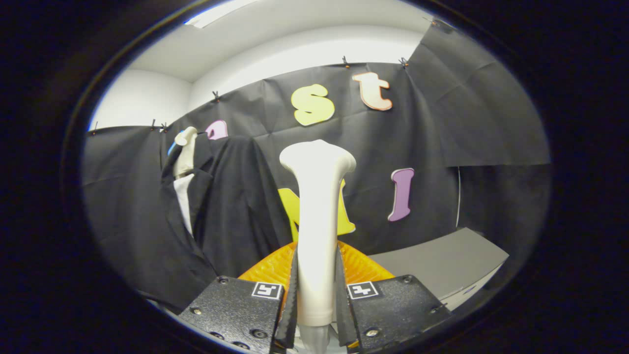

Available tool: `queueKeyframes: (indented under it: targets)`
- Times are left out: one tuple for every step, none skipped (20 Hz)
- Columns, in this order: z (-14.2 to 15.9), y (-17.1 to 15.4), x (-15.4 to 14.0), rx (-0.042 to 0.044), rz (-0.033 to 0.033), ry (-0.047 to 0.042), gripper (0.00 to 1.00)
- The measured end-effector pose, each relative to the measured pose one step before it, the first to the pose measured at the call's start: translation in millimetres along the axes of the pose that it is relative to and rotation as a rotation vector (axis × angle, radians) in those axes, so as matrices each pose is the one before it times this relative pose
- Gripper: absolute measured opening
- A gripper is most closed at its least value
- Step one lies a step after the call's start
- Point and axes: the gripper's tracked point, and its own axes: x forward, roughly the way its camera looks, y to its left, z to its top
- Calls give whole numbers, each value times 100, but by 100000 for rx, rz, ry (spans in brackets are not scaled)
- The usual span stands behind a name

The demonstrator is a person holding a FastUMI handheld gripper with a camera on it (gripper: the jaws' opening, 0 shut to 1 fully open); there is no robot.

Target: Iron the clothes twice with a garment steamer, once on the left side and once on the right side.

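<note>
From the gripper view: gripper (317, 290) clamped on the white garment steamer (317, 216), both fingers pressing against the sides of its handle, one on each side. Standing upright between the fingers, handle rising straight ahead and widening into a flared head at the top. Behind the handle and just beyond the fingertips, a ribbed orange disc (275, 268), partly hidden by the steamer and the finger blocks. Off to the left of the steamer and farther back, a black jacket (221, 206) draped over a pale mannequin neck (185, 152), with a strip of white shirt (184, 199) showing at the open front between the lapels. Jacket well apart from the steamer head, not touching it. Black cloth wall (442, 123) hanging behind everything, pinned along its top edge with small clips, white wall and ceiling above. To the right of the fingers, lower down, a grey tabletop (442, 265) running back toward the cloth.
</note>
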Motion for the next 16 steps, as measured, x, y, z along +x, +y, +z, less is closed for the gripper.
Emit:
queueKeyframes:
  targets:
    - [381, 1592, -158, -951, 1707, -881, 35]
    - [303, 1596, -73, -1150, 1598, -892, 35]
    - [262, 1633, -29, -1162, 1603, -753, 35]
    - [181, 1603, -1, -1256, 1685, -729, 35]
    - [241, 1588, 184, -1193, 1725, -572, 35]
    - [-77, 1575, -124, -1211, 1398, -155, 35]
    - [-79, 1459, 101, -1356, 1194, 63, 35]
    - [-215, 1442, 286, -978, 1094, 41, 35]
    - [-232, 1135, 336, -1302, 827, 200, 35]
    - [-347, 1018, 431, -1170, 467, 430, 35]
    - [-412, 857, 206, -888, 488, 942, 35]
    - [-499, 852, 234, -398, 873, 745, 35]
    - [-546, 684, 209, -374, 786, 1012, 35]
    - [-620, 477, 237, -563, 509, 1028, 35]
    - [-514, 365, 170, -561, 262, 1052, 35]
    - [-552, 210, 213, -476, 22, 1072, 35]
